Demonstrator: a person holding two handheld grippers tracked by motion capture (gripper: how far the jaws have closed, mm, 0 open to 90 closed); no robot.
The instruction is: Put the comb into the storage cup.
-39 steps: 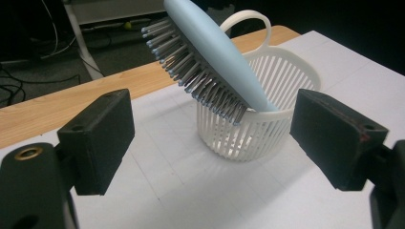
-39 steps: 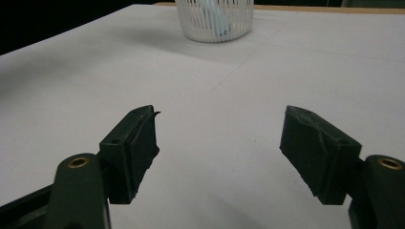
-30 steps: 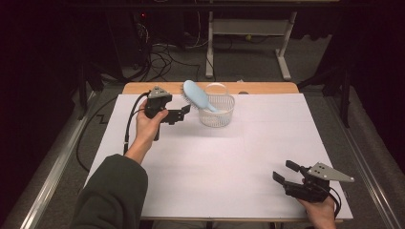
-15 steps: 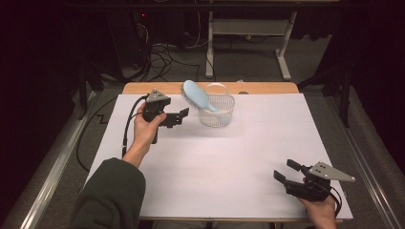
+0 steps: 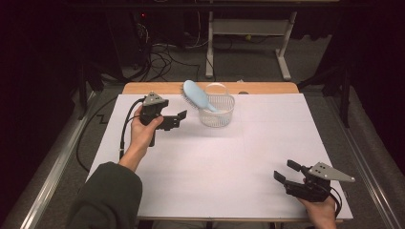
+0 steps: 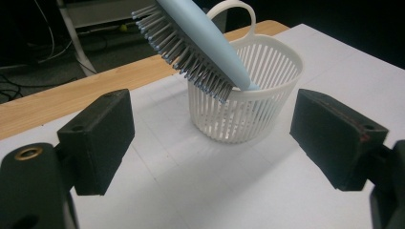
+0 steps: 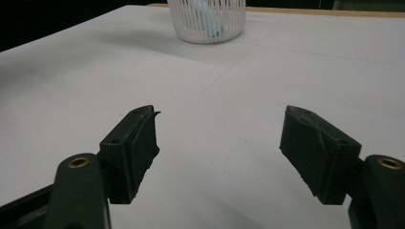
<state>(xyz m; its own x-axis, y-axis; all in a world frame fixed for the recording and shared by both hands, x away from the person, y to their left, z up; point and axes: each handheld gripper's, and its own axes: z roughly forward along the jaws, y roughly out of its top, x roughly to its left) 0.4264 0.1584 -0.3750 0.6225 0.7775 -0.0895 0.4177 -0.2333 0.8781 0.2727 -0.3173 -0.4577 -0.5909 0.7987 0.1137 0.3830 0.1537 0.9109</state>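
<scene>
A light blue hairbrush point(image 5: 196, 94) stands tilted in a white slatted basket point(image 5: 217, 110) at the back middle of the table. Its handle is inside and its bristled head sticks out up and to the left. My left gripper point(image 5: 177, 119) is open just left of the basket and points toward it, apart from the brush. In the left gripper view the hairbrush point(image 6: 200, 43) and basket point(image 6: 248, 105) lie beyond the open left gripper point(image 6: 210, 138). My right gripper point(image 5: 285, 172) is open and empty at the near right. In its own view the right gripper point(image 7: 217, 143) faces the far basket point(image 7: 207, 19).
A white sheet point(image 5: 239, 162) covers the table, with a strip of bare wood point(image 5: 267, 88) along the back edge. Cables and a white frame's legs point(image 5: 210, 52) are on the dark floor behind. A cable point(image 5: 125, 133) trails from the left gripper.
The left gripper has drifted slightly toward the near side, away from the brush. The right gripper has kept still.
</scene>
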